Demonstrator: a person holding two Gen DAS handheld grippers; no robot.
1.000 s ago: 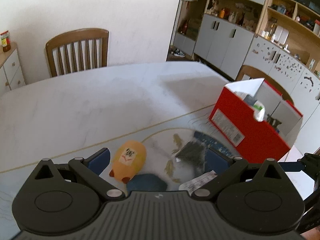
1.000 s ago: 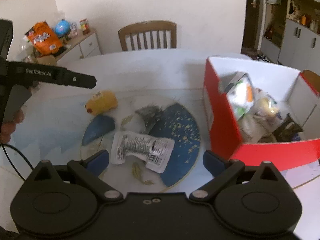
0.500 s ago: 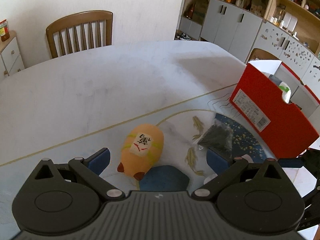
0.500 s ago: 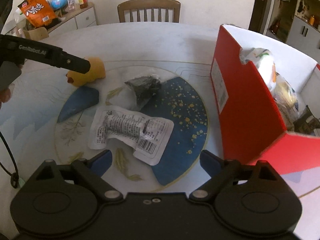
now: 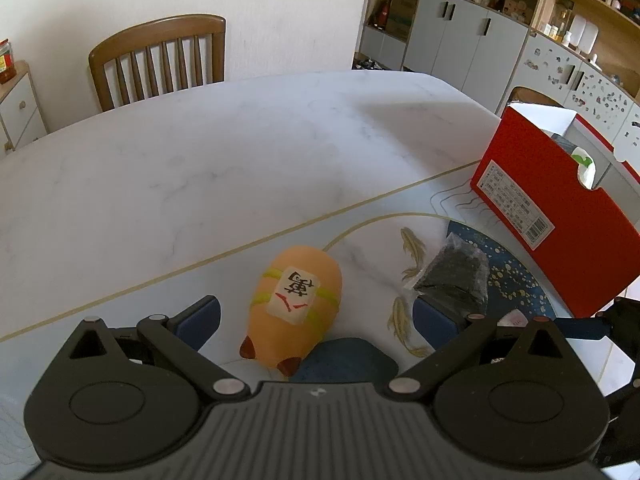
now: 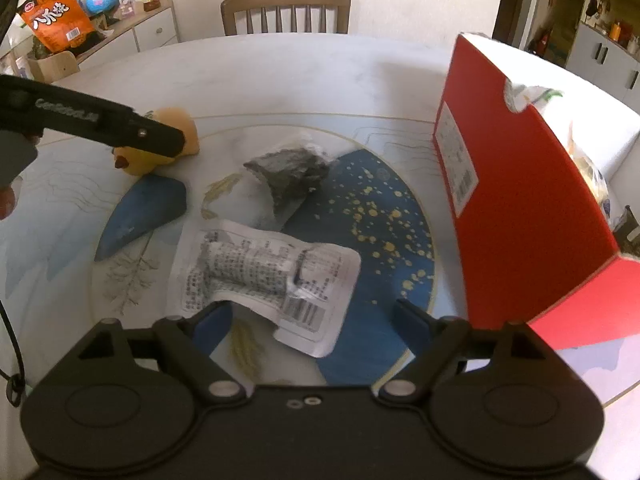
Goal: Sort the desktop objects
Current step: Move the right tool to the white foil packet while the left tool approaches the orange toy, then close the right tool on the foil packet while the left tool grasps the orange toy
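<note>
Left wrist view, left to right: left gripper (image 5: 316, 314), jaws spread wide around the orange pig toy (image 5: 298, 308) at lower centre; dark packet (image 5: 454, 280); red box (image 5: 552, 220) at right. Right wrist view: right gripper (image 6: 310, 322), jaws wide apart, above the white sachet (image 6: 266, 276) at centre.

- Orange pig toy (image 5: 298, 305): lying on its side, white label with black character facing up, on the bench.
- Dark crumpled packet (image 6: 290, 176): beside the toy, apart from it.
- Flat white printed pouch (image 6: 266, 280): barcode visible, lying flat.
- Red box (image 6: 516, 208): open, upright, holding packets.
</note>
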